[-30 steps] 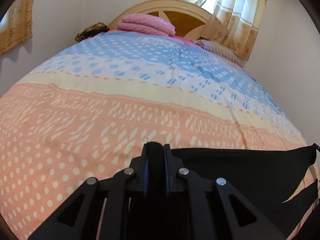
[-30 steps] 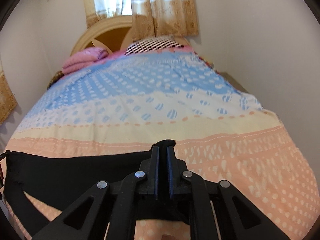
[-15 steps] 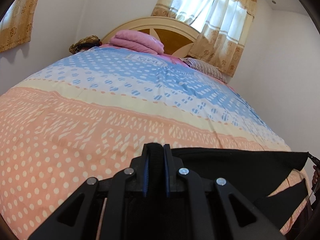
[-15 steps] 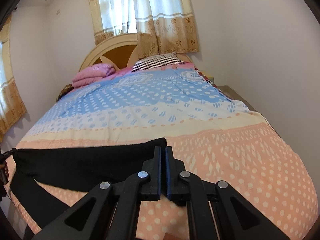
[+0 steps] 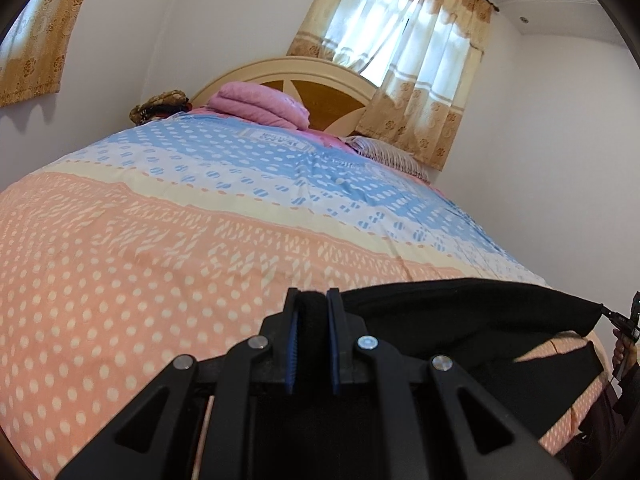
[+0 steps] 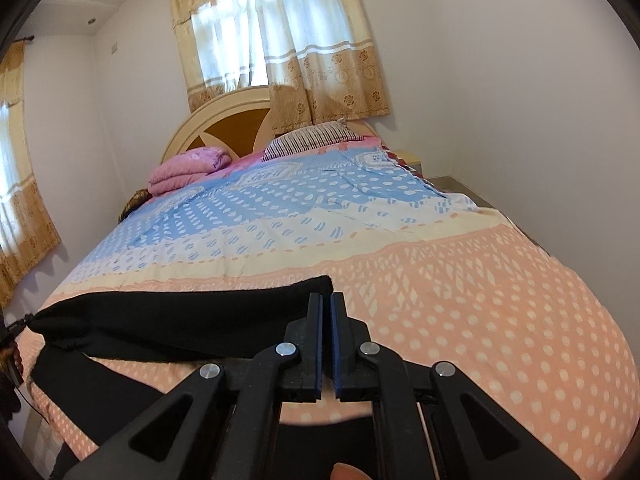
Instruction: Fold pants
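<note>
The black pants hang stretched between my two grippers above the near end of the bed. My left gripper is shut on one corner of the pants, black cloth filling the gap between its pads. My right gripper is shut, with the pants running off to its left; a corner of cloth sits just left of its tips, and the cloth between the pads is barely visible. More black fabric hangs down below the held edge in both views.
The bed has a peach, cream and blue dotted cover. At its head lie a folded pink blanket, a striped pillow and a wooden headboard. Walls stand close on both sides.
Both grippers have risen and tilted upward, lifting the held pants edge off the bed; more of the wall, window and curtains shows now.
</note>
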`<act>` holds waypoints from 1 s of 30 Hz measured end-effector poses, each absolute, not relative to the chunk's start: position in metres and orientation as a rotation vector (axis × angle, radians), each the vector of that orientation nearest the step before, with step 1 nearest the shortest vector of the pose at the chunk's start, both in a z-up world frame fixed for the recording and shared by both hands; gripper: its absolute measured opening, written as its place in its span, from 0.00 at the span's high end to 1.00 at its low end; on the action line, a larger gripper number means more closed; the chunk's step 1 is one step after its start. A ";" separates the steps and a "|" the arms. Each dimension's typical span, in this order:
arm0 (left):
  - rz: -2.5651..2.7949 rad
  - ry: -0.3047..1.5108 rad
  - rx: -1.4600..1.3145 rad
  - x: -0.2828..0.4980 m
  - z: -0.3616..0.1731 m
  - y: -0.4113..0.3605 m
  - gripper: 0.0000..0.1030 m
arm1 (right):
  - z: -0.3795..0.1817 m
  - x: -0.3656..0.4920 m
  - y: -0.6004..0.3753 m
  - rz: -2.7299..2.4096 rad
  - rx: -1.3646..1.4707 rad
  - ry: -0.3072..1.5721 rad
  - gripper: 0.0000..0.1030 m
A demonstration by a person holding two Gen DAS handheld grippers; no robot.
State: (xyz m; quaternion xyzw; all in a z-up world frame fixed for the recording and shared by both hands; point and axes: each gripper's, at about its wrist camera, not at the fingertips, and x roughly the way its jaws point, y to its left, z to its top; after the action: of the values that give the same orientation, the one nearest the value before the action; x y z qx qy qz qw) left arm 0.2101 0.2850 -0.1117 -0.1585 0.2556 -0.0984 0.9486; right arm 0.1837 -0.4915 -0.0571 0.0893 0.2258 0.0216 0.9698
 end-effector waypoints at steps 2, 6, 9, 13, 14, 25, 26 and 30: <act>-0.204 0.512 -0.329 0.199 -0.116 0.286 0.87 | -0.062 0.172 -0.496 0.038 0.196 0.449 0.97; -0.206 0.513 -0.325 0.177 -0.129 0.289 0.87 | -0.076 0.150 -0.504 0.022 0.224 0.458 0.97; -0.210 0.513 -0.324 0.166 -0.136 0.291 0.87 | -0.089 0.137 -0.511 0.004 0.249 0.474 0.97; -0.219 0.535 -0.303 0.153 -0.152 0.289 0.86 | -0.105 0.120 -0.522 -0.014 0.285 0.494 0.97; -0.215 0.543 -0.292 0.152 -0.155 0.288 0.86 | -0.110 0.116 -0.523 -0.019 0.290 0.502 0.97; -0.148 0.536 -0.229 0.127 -0.166 0.296 0.55 | -0.119 0.084 -0.554 -0.166 0.372 0.505 0.96; -0.148 0.538 -0.230 0.123 -0.166 0.299 0.54 | -0.116 0.080 -0.554 -0.173 0.366 0.494 0.96; -0.103 0.540 -0.222 0.103 -0.164 0.314 0.47 | -0.100 0.071 -0.528 -0.150 0.259 0.475 0.96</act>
State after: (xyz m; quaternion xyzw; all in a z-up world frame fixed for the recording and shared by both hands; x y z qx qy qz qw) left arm 0.1032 0.3139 -0.1642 -0.1093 0.2663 -0.0507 0.9563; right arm 0.0711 -0.5282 -0.1005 0.1278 0.2345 -0.0739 0.9608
